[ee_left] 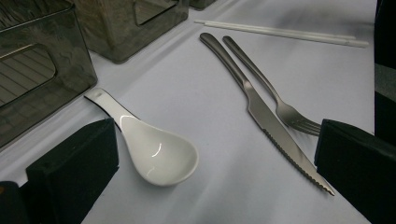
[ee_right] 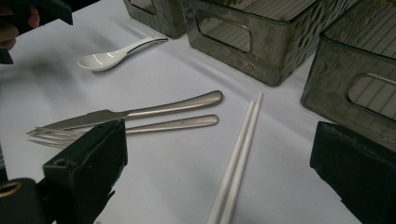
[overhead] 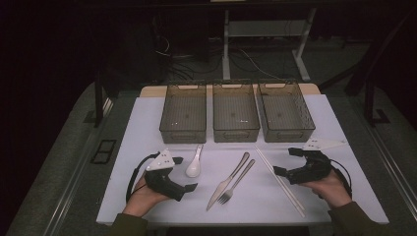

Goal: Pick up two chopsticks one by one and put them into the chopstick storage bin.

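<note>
The left hand-held gripper (overhead: 183, 173) rests spread on the tabletop (overhead: 147, 118), the white spoon (overhead: 193, 166) just ahead between its jaws. Likely nothing is grasped yet. The right hand-held gripper (overhead: 286, 161), also spread, flanks the chopsticks (overhead: 280, 181); closing comes next.

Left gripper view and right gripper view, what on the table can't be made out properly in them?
- Steel fork, left gripper view: tine tips hidden behind the left tool's black jaw.
- White chopsticks, right gripper view: near ends cut off by the bottom edge.
- Serrated steel knife, right gripper view: blade tip hidden behind the right tool's jaw.
- Smoky plastic bins, left gripper view: insides cut off by the top edge.
</note>
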Motion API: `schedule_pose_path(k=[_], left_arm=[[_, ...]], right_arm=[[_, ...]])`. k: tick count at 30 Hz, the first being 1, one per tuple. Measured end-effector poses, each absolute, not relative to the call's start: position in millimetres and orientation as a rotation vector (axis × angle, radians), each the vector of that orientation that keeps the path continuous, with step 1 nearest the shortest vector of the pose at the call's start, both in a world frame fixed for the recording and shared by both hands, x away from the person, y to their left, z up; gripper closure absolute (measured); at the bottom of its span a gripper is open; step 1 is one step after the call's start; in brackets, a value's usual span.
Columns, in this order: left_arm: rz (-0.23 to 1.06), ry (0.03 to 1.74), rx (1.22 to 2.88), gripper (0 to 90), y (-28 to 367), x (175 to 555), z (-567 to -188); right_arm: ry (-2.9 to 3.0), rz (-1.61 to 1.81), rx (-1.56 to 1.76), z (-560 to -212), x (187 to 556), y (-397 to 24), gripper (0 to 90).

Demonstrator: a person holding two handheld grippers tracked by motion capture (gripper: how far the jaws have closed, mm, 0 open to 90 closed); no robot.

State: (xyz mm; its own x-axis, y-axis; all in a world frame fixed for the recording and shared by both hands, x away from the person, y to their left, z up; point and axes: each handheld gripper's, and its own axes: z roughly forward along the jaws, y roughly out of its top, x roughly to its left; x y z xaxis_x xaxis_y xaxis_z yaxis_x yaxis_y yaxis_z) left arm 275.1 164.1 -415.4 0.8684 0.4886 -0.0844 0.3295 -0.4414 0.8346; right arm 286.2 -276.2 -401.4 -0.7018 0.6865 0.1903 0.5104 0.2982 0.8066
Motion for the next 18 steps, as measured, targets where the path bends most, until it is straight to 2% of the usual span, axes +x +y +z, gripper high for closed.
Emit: schedule_pose_path(k=[8,10,12,14,15,16,17,18], left_arm=[[0.206,0.594,2.068,0.0,163.8,274.5,-415.5],[0.206,0.594,2.068,0.0,163.8,274.3,-415.5],[0.206,0.594,2.068,0.0,164.0,274.2,-415.5],[0.204,0.595,2.069,0.0,163.8,274.1,-415.7],[0.204,0.595,2.070,0.0,163.8,274.0,-415.8],[0.204,0.594,2.071,0.0,163.8,274.0,-415.8],[0.203,0.593,2.072,0.0,163.7,273.9,-415.9],[0.203,0.589,2.077,0.0,163.9,274.0,-415.9]], right_arm=[[2.425,1.261,1.155,-407.3,291.4,-271.0,7.1],[2.442,1.240,1.157,-408.4,291.3,-271.2,14.6],[2.450,1.223,1.172,-408.9,291.3,-271.1,16.7],[2.473,1.196,1.175,-411.0,290.9,-271.7,24.5],[2.473,1.196,1.175,-411.0,290.9,-271.7,24.5],[2.495,1.172,1.179,-412.8,290.8,-272.1,31.5],[2.500,1.161,1.177,-413.8,290.4,-272.2,34.3],[2.500,1.161,1.177,-413.8,290.4,-272.2,34.3]])
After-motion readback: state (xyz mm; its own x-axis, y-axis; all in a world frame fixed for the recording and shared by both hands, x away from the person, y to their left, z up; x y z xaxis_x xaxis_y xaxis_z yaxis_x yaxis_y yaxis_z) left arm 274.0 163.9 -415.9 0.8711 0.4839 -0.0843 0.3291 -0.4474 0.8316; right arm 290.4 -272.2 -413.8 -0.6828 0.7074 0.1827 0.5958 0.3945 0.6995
